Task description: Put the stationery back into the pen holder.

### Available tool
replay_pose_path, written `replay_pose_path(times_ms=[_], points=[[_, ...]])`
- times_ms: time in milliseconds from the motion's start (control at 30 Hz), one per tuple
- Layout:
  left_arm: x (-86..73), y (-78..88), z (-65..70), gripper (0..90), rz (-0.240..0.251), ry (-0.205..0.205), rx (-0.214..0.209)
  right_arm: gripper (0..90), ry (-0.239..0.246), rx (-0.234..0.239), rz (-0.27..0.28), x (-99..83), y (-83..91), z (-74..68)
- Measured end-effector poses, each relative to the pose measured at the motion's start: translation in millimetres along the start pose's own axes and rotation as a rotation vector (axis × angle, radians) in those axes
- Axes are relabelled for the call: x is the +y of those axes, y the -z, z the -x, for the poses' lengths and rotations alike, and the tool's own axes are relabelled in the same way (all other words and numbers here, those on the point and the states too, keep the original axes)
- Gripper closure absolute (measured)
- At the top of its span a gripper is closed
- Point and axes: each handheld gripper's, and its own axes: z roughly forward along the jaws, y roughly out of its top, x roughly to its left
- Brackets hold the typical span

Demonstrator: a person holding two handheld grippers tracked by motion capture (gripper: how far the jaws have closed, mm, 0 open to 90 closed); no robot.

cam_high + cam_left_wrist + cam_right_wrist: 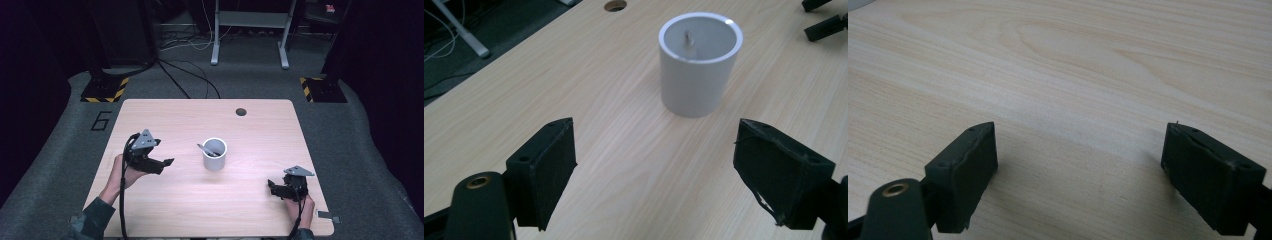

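A white cup (215, 155) stands upright near the middle of the wooden table (165, 115), with a thin metal piece (206, 150) leaning inside it. My left gripper (169, 162) is to the cup's left, pointing at it, a short way off. In the left gripper view the cup (696, 75) stands ahead of my left gripper (656, 170), whose jaws are open with bare table between them. My right gripper (271, 186) rests near the table's front right; its jaws (1080, 172) are apart over bare wood.
A round cable hole (241, 111) sits near the table's far edge. Beyond the table are floor cables (190, 80), a desk frame's legs (216, 50) and two stands with yellow-black bases (105, 89). A small tag (327, 216) lies at the front right corner.
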Motion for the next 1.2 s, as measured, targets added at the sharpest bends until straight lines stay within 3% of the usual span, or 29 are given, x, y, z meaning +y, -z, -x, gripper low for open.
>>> replay_pose_path(times_ms=[33, 67, 100, 233, 267, 333, 433, 500, 600, 700, 733, 933, 1200], points=[[0.0, 0.0, 0.0, 17.2, 0.0, 0.0, 0.0, 14.6, 0.0, 0.0, 0.0, 0.0, 0.0, 0.0], [-13.3, 2.0, -0.4, 17.0, 0.016, 0.037, 0.004, 14.6, 0.0, 0.0, 0.0, 0.0, 0.0, 0.0], [-13.3, 2.0, -0.4, 16.9, 0.016, 0.037, 0.004, 14.6, 0.0, 0.0, 0.0, 0.0, 0.0, 0.0], [-41.4, 3.1, -3.1, 16.4, 0.017, 0.087, 0.019, 14.6, 0.001, 0.0, 0.0, 0.0, 0.0, 0.0], [-55.3, 2.8, -4.5, 16.0, 0.017, 0.115, 0.025, 14.6, 0.0, 0.0, 0.0, 0.0, 0.0, 0.0], [-62.2, 2.6, -4.7, 16.0, 0.02, 0.128, 0.03, 14.6, 0.0, 0.0, 0.0, 0.0, 0.0, 0.0], [-80.6, 0.0, -3.5, 15.8, -0.007, 0.143, 0.067, 14.6, 0.001, 0.0, 0.0, 0.0, 0.0, 0.0], [-93.8, -3.0, -2.2, 15.8, -0.002, 0.174, 0.092, 14.6, 0.002, 0.0, 0.001, 0.0, -0.1, 0.0], [-118.2, -10.8, -1.2, 15.6, -0.04, 0.218, 0.122, 14.6, 0.001, 0.0, 0.001, 0.0, -0.1, 0.0], [-129.0, -13.7, -1.8, 15.4, -0.051, 0.242, 0.122, 14.6, 0.001, 0.0, 0.001, 0.0, -0.1, -0.1], [-138.5, -16.3, -1.2, 15.3, -0.055, 0.271, 0.134, 14.6, 0.002, 0.0, -0.003, 0.1, 0.1, -0.1], [-154.9, -20.9, -2.1, 15.0, -0.092, 0.277, 0.174, 14.6, 0.002, 0.0, -0.003, 0.0, 0.1, -0.2], [-155.1, -21.4, -2.6, 14.9, -0.091, 0.293, 0.189, 14.1, 0.003, -0.003, -0.004, 0.3, -0.4, -0.4]])
